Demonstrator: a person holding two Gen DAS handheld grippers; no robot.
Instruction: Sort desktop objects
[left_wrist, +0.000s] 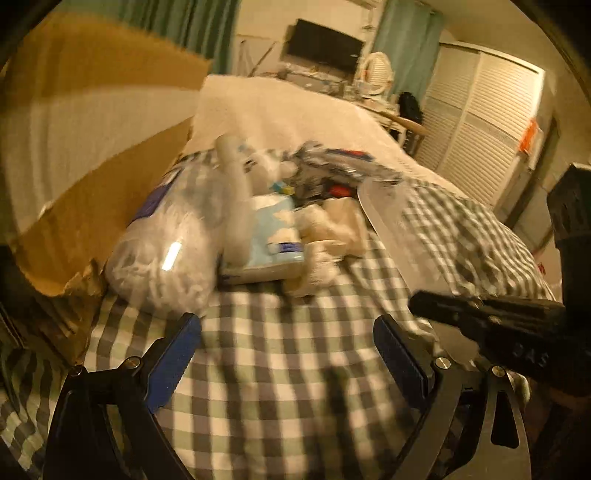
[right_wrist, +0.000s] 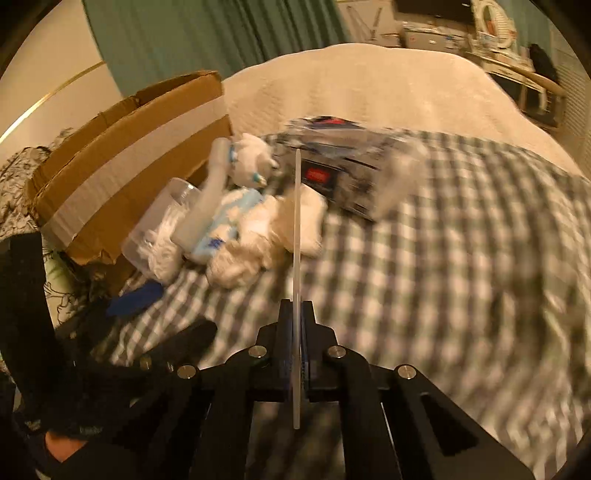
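A pile of objects lies on the checked cloth (left_wrist: 280, 350): a clear jar of cotton swabs (left_wrist: 166, 251), a white tube (left_wrist: 232, 192), a light blue tissue pack (left_wrist: 273, 236), a white plush toy (left_wrist: 328, 236) and a dark boxed set (left_wrist: 332, 170). My left gripper (left_wrist: 288, 354) is open and empty, just in front of the pile. My right gripper (right_wrist: 295, 317) is shut on the edge of a clear plastic lid (right_wrist: 296, 258), held upright above the cloth; the lid (left_wrist: 399, 229) also shows in the left wrist view. The pile shows again in the right wrist view, with the jar (right_wrist: 159, 229) and plush toy (right_wrist: 266, 229).
An open cardboard box (left_wrist: 96, 155) stands left of the pile, also in the right wrist view (right_wrist: 125, 155). A cream bedspread (left_wrist: 280, 110) lies beyond the cloth. A desk with a monitor (left_wrist: 325, 44) and white louvred doors (left_wrist: 480, 122) are at the back.
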